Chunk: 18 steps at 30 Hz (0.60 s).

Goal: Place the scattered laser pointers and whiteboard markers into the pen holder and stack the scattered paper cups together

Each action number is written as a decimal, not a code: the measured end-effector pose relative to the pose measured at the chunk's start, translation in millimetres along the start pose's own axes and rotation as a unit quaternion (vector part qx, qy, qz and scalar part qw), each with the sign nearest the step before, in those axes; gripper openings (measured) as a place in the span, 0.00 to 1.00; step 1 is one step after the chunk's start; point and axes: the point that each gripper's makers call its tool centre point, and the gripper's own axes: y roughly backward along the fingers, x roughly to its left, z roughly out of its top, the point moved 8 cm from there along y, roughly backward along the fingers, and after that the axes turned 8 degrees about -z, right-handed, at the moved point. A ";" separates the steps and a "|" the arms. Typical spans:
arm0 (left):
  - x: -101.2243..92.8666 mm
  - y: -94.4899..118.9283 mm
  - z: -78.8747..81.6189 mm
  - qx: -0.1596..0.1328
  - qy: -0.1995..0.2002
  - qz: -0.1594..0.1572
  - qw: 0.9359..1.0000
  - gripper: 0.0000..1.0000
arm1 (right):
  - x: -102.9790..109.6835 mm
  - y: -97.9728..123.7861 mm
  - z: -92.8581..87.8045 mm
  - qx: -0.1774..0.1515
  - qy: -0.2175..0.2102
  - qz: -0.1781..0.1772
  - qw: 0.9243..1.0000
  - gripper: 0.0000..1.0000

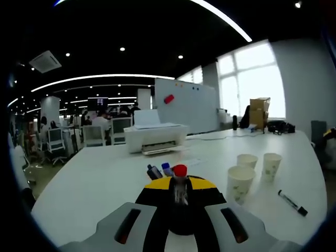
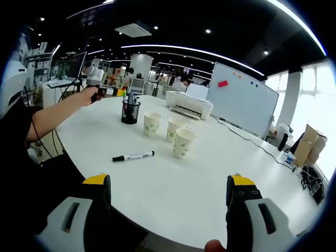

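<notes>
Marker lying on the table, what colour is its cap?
Black, clearest in the right gripper view.

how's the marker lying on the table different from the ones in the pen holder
The loose marker lies flat on the white table, apart from the three paper cups; the markers in the pen holder stand upright, packed together. The loose marker shows its whole white barrel and black cap; those in the holder show only their tops, including blue and red caps.

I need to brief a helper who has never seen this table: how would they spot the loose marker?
On the big white table, find the three paper cups. The whiteboard marker lies flat just in front of them, alone: white barrel, black cap, unlike those standing in the black mesh pen holder.
</notes>
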 end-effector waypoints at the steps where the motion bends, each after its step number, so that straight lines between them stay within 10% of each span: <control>1: -0.2 0.0 -0.6 0.001 0.001 0.000 1.000 0.15 | 0.3 -0.3 -0.3 0.000 0.000 0.001 1.000 0.86; 18: 3.7 4.7 -9.0 0.008 0.007 0.010 1.000 0.16 | 2.5 -1.2 -1.0 0.001 0.000 0.003 1.000 0.86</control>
